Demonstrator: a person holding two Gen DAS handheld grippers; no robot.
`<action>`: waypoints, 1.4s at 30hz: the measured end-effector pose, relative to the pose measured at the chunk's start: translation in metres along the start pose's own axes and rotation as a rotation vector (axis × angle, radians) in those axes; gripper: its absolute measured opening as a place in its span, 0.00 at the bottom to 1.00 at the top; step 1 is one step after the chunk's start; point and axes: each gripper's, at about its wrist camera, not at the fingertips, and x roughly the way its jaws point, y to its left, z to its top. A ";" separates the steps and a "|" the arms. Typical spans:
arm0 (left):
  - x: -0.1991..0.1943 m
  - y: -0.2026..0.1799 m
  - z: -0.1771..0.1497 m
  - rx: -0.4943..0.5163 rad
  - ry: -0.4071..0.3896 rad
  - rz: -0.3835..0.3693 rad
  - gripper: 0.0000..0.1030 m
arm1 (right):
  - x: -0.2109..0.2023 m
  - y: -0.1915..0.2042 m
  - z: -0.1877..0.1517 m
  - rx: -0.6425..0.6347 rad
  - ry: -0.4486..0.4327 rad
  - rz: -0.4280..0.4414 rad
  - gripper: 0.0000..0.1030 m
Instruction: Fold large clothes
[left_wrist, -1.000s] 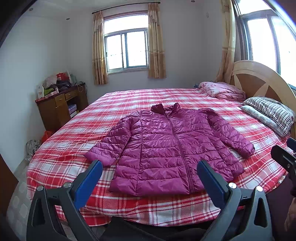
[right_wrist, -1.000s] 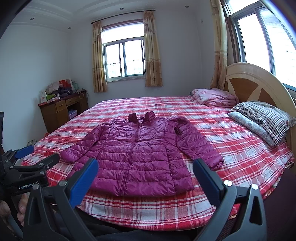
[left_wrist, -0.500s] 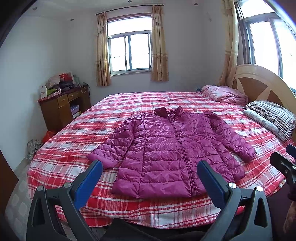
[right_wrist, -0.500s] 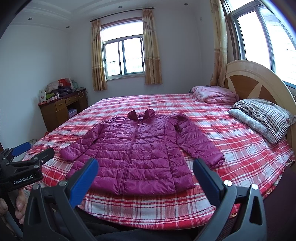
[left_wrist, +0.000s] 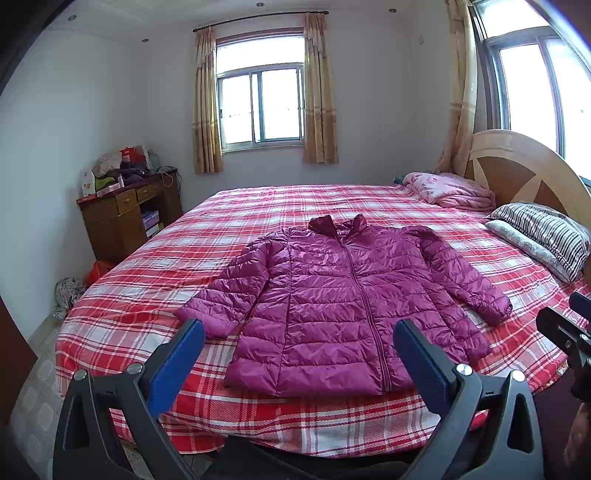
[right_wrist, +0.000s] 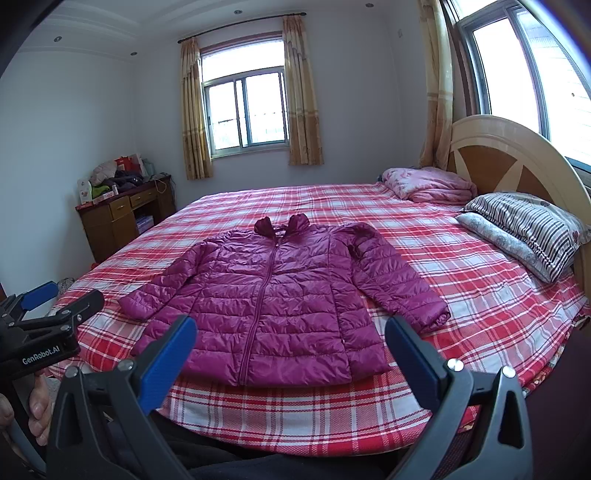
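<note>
Magenta quilted puffer jacket (left_wrist: 343, 306) lies flat, front up, on red plaid bed (left_wrist: 258, 206), near foot edge. Zipper closed, collar raised, both sleeves angled outward and down. Fabric shiny, stitched in horizontal bands. Left gripper (left_wrist: 295, 360) and right gripper (right_wrist: 291, 354) hover before bed, jaws wide open, holding nothing.

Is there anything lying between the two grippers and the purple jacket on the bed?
Nothing visible does. The magenta quilted puffer jacket lies flat on the red plaid bedsheet. Only bare sheet separates it from the open left gripper and open right gripper.
</note>
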 end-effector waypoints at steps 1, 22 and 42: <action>0.000 0.000 0.000 0.000 0.000 0.000 0.99 | 0.000 0.000 0.000 0.002 0.001 0.002 1.00; 0.001 0.002 0.000 -0.001 -0.006 0.003 0.99 | 0.003 -0.001 -0.002 0.009 0.018 0.005 1.00; 0.022 0.004 -0.004 0.009 0.041 -0.051 0.99 | 0.025 -0.014 -0.012 0.068 0.082 0.044 1.00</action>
